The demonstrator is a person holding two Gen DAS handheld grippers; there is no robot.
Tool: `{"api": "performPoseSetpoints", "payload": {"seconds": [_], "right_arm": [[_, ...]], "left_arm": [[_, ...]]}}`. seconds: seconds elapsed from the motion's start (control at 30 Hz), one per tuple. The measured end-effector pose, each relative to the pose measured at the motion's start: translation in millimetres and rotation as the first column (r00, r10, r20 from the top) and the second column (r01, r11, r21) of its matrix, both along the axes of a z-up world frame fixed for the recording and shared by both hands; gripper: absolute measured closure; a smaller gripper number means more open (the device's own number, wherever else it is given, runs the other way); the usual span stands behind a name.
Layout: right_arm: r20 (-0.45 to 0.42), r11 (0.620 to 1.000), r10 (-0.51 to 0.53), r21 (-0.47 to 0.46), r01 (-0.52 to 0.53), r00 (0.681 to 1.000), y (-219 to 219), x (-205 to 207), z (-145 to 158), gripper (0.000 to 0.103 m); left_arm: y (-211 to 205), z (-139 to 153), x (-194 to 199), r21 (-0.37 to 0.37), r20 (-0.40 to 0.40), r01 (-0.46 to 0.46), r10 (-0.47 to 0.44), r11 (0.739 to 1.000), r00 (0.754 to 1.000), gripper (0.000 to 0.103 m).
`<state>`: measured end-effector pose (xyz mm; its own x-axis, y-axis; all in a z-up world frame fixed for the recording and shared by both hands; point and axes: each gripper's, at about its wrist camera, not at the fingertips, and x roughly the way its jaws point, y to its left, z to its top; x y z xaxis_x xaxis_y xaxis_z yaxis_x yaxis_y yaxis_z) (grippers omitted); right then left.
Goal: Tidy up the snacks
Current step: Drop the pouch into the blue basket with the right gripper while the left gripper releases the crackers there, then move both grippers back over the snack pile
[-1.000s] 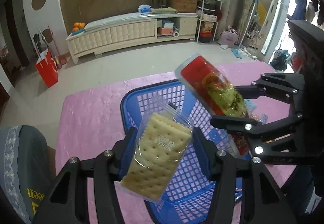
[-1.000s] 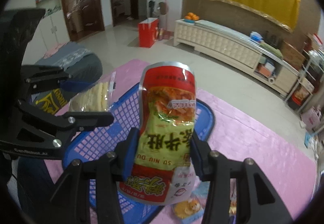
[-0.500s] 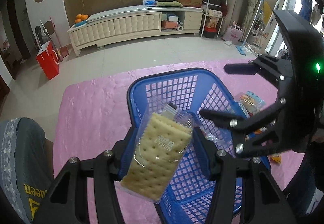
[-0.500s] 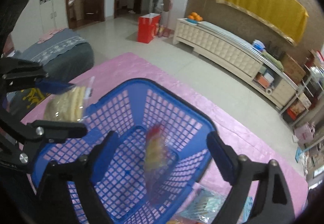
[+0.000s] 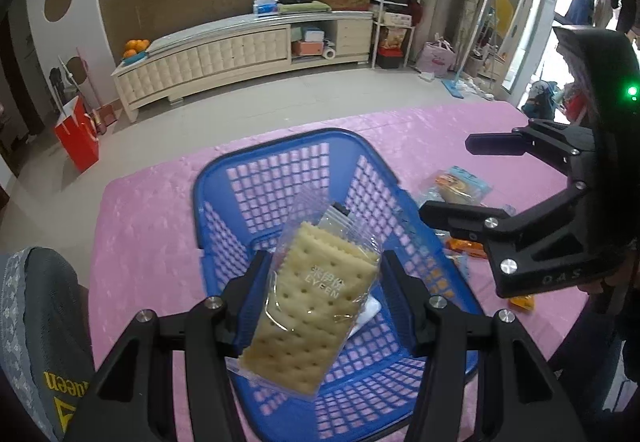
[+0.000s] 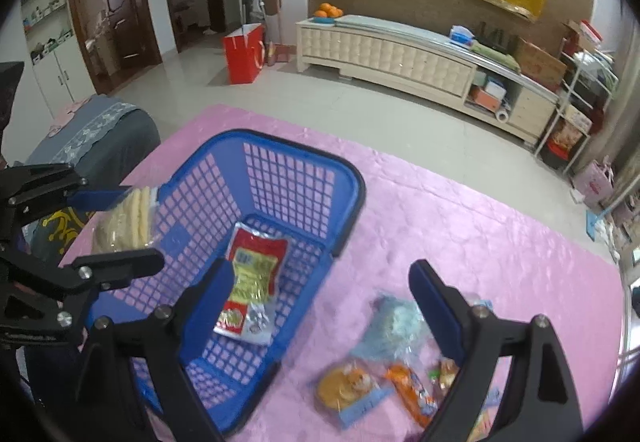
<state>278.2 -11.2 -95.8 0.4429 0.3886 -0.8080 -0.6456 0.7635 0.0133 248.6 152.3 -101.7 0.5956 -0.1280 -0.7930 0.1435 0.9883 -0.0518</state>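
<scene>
Right wrist view: red-yellow packet [image 6: 253, 284] lies in blue basket [image 6: 352, 178], centre frame. Right gripper [image 6: 320, 294] wide apart, empty. Left gripper [image 5: 320, 282] clamps cracker pack [image 5: 312, 306] above basket. Loose snacks [image 6: 384, 374] lower right on pink cloth [image 6: 480, 234] remain; roughly early stage.

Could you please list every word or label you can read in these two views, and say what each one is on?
"LYFEN": cracker packet held in the left gripper.
"OAS": body of the right gripper.
"ueen", upside down: grey cushion.
Red and yellow snack packet in the blue basket: print too blurred to read.
</scene>
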Motion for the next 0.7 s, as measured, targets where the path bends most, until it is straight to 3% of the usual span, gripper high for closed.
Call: {"api": "performPoseSetpoints", "payload": {"seconds": [0.53, 0.7], "right_arm": [[-0.032, 0.990, -0.120, -0.072, 0.118, 0.992, -33, -26, -19, 0.011], [-0.034, 0.989, -0.136, -0.069, 0.133, 0.990, -37, -32, -21, 0.011]], "left_arm": [[-43, -41, -10, -0.039, -0.098, 0.117, -0.120, 0.992, 0.988, 0.049], [-45, -38, -16, -0.030, -0.082, 0.129, -0.131, 0.991, 0.988, 0.041]]}}
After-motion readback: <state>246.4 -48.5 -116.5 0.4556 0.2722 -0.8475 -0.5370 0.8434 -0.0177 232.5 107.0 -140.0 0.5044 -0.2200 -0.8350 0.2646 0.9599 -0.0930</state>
